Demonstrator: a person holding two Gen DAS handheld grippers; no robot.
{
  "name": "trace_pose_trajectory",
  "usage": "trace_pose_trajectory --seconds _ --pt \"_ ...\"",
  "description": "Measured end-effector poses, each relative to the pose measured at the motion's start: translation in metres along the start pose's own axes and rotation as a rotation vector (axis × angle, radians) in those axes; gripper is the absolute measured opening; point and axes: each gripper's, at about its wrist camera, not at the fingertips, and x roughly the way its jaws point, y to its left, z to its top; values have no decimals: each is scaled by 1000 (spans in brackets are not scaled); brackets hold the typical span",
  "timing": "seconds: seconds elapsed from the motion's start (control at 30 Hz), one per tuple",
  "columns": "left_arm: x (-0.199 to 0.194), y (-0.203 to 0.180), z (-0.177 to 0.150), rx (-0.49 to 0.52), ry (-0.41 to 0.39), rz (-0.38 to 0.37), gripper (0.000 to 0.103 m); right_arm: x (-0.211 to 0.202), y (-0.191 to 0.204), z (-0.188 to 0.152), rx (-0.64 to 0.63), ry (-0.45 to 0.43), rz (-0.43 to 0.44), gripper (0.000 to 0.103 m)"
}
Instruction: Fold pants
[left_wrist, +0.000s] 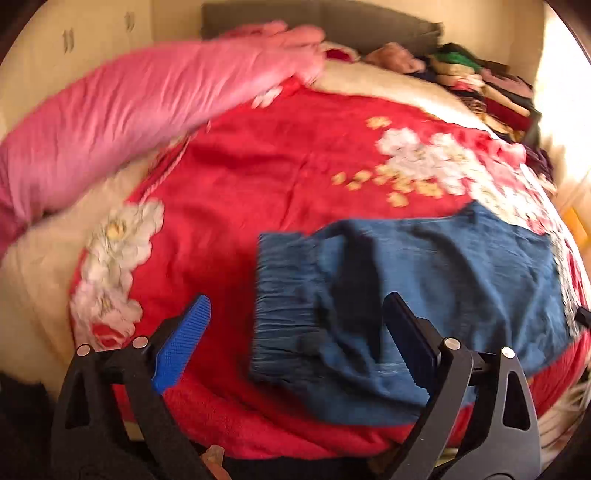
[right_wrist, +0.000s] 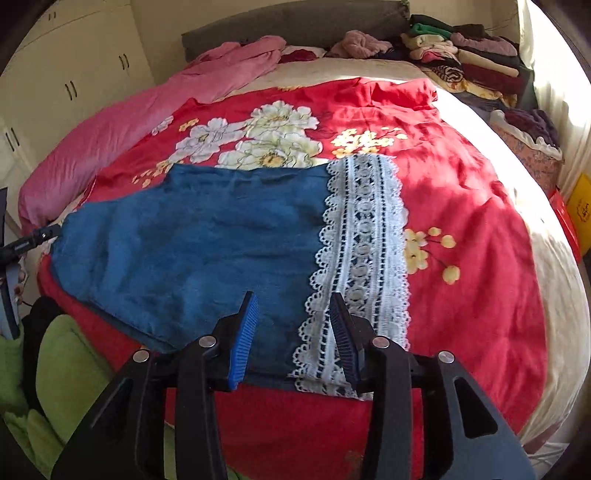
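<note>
On the bed: my blue pants (right_wrist: 192, 240) lie flat on the red flower blanket (right_wrist: 461, 184), close to the near edge.
Pants shape: they lie sideways, with the waist end to my left and the leg ends to my right.
Waist band: it is bunchy and stretchy (left_wrist: 284, 310), and it sits between my left fingers in the left view.
Lace trim: a wide white lace strip (right_wrist: 365, 251) runs across the leg ends of the pants.
My left gripper (left_wrist: 295, 332): its two fingers are spread far apart and grip nothing. One blue pad (left_wrist: 184, 343) is over the red blanket, the other is over the blue cloth.
My right gripper (right_wrist: 291, 336): its fingers are apart too, with nothing pinched. It hangs over the near edge of the pants, right where the blue cloth meets the lace.
Touching or not: I cannot tell if my pads touch the cloth.
Left view: it is blurry.
Pink quilt (right_wrist: 122, 122): it is bunched along the far left side of the bed.
Clothes pile (right_wrist: 472, 62): folded clothes are stacked in the far right corner, near the grey headboard (right_wrist: 295, 26).
Cupboards (right_wrist: 74, 74): pale doors with dark handles stand to the left of the bed.
Green cloth (right_wrist: 66, 369): it shows low down on my left, by the bed edge.
</note>
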Motion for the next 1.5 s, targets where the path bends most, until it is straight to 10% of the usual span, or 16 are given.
trace_pose_trajectory --seconds 0.03,0.07,0.1,0.2,0.63,0.73,1.03,1.3,1.5 --pt "12 1 -1 -6 28 -14 84 4 0 0 -5 12 0 42" --pt "19 -1 -3 1 43 -32 52 10 1 -1 -14 37 -7 42" --pt "25 -5 -5 6 57 -54 43 14 -1 -3 -20 57 -25 42" --pt "16 1 1 -18 13 -46 36 17 -11 -11 -21 110 -64 42" --pt "-42 -29 9 93 -147 -23 55 -9 3 -1 -56 4 -8 42" --pt "-33 -86 0 214 -84 -191 62 0 6 1 -57 18 -1 42" --pt "31 -148 -33 407 99 -179 68 8 -13 -21 -9 107 -1 42" --pt "13 -149 25 350 -11 -220 68 -16 -63 53 99 -101 18 49" --pt "40 -178 67 344 -2 -243 68 37 -115 102 220 -38 72 49"
